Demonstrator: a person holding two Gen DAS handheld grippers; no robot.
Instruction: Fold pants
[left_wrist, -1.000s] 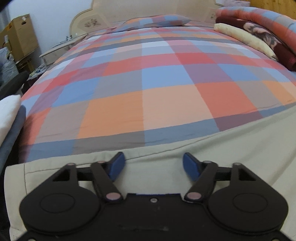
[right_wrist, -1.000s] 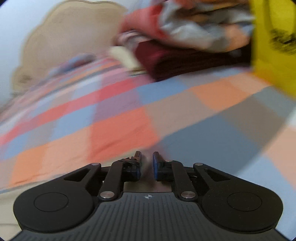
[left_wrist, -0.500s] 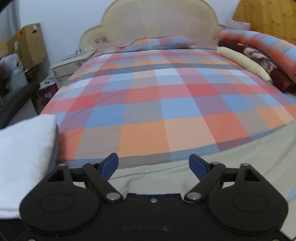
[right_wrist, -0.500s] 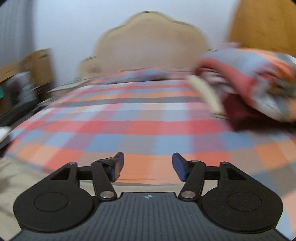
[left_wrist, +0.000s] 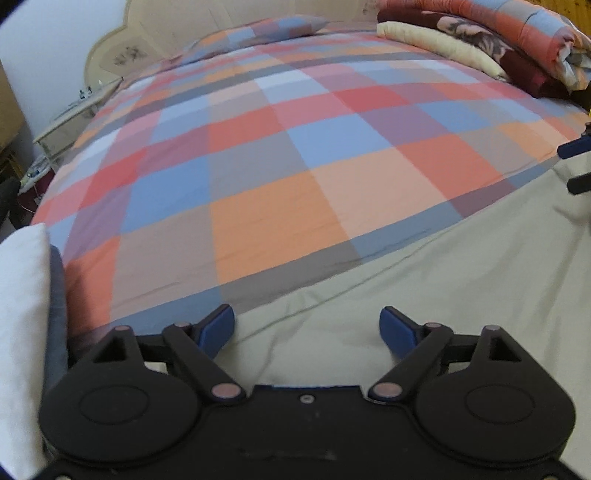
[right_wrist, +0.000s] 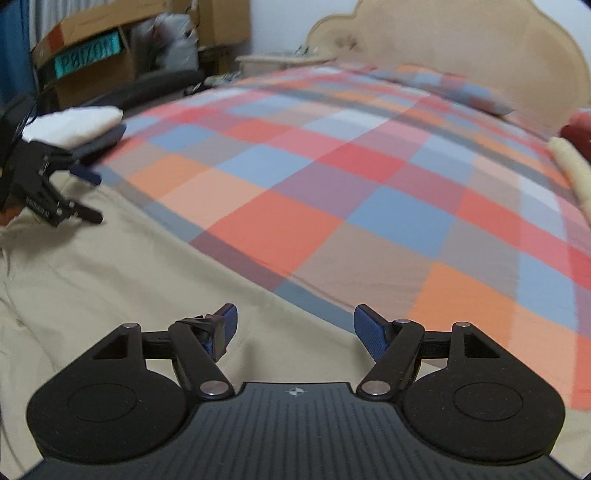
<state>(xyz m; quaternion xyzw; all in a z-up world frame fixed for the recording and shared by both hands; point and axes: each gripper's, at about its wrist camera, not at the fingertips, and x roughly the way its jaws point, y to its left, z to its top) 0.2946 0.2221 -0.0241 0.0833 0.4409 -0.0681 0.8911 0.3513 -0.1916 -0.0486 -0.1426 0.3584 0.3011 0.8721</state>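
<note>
Beige pants (left_wrist: 443, 288) lie spread flat along the near edge of a bed with a plaid cover (left_wrist: 295, 147). They also show in the right wrist view (right_wrist: 110, 266). My left gripper (left_wrist: 308, 328) is open and empty, low over the pants near their far hem. My right gripper (right_wrist: 293, 325) is open and empty, just above the pants at the other end. The left gripper also shows at the left edge of the right wrist view (right_wrist: 86, 194), open. The right gripper's fingertips (left_wrist: 576, 147) show at the left wrist view's right edge.
Folded blankets (left_wrist: 480, 40) are stacked at the bed's far right. A white folded cloth on grey fabric (left_wrist: 22, 314) lies at the bed's left edge. A pillow (left_wrist: 273, 27) and a headboard (right_wrist: 461, 48) stand at the far end. Cardboard boxes (right_wrist: 99, 55) stand beside the bed.
My right gripper has opened, swung left and come down over the pants. My left gripper stayed open; it rose, then dropped back low over the pants.
</note>
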